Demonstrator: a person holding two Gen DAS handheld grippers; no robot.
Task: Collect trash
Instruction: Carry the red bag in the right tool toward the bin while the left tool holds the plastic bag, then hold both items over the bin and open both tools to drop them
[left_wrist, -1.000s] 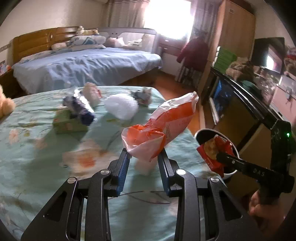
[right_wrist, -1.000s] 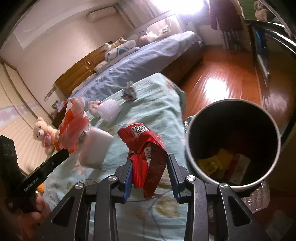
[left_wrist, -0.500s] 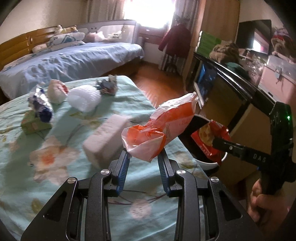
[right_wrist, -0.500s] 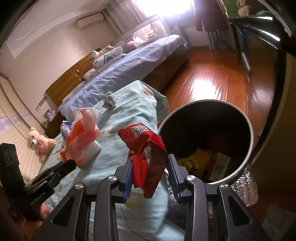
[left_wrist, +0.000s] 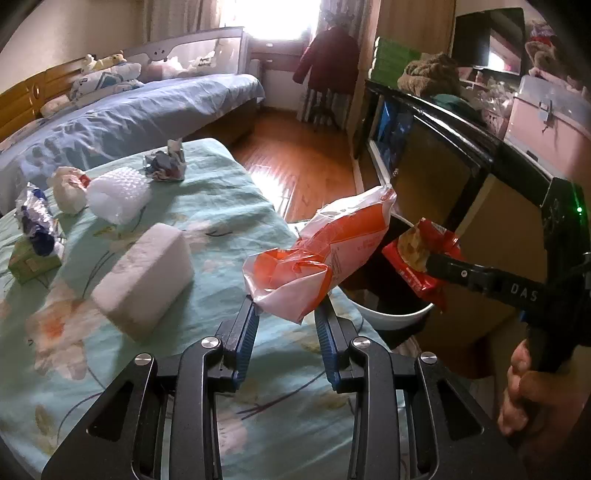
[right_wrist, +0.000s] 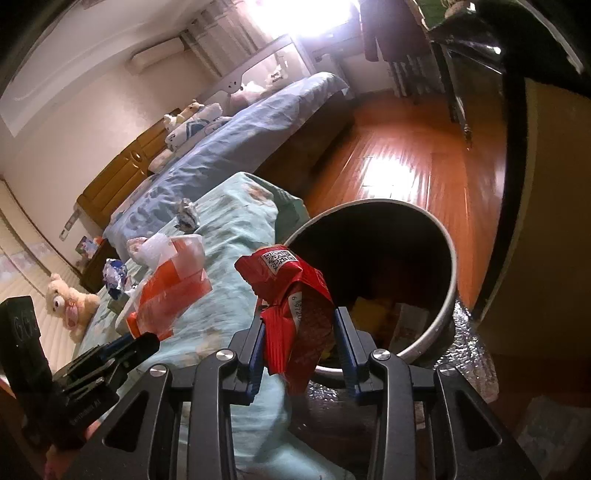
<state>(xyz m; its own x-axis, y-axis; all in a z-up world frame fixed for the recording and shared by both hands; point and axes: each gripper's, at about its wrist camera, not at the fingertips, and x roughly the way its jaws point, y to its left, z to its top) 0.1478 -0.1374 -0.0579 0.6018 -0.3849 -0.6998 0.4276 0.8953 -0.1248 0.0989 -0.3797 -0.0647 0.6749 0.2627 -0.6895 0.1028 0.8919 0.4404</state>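
- While both grippers carry trash, the bin sits just ahead and right of the right gripper, some waste already in it.
- Bed behind the left gripper: white foam block, bubble wrap, crumpled wrappers not yet collected.
- Left gripper pinching orange bag, short of the bin.
- Right gripper pinching red snack wrapper, near the rim.
- Judgement: partway; two drops pending, several pieces left.
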